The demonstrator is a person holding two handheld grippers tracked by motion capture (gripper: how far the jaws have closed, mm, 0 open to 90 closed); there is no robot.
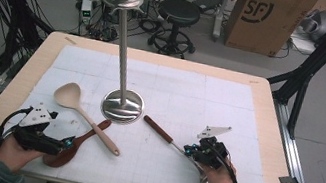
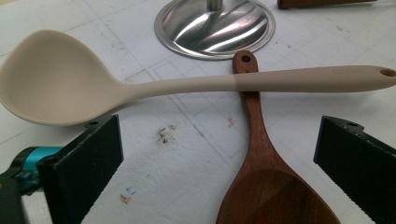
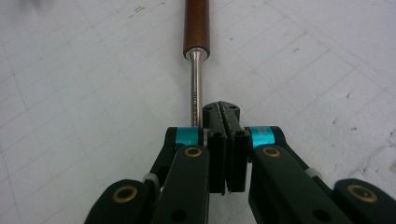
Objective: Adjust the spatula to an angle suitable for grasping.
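Utensils sprawl at the frame's lower middle: right gripper (image 3: 226,140) has fingers pressed together beside the steel-shafted tool (image 3: 196,88), while left gripper (image 2: 219,154) fingers spread around the wooden spoon (image 2: 261,158), probably for lifting.

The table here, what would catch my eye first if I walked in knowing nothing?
Probably the tall steel stand rising from the middle of the table, its round base shining. In front of it at the left, a beige spoon lies crossed over a wooden spoon, with the open left gripper beside them. At the right, the shut right gripper sits by the metal shaft of a wood-handled utensil.
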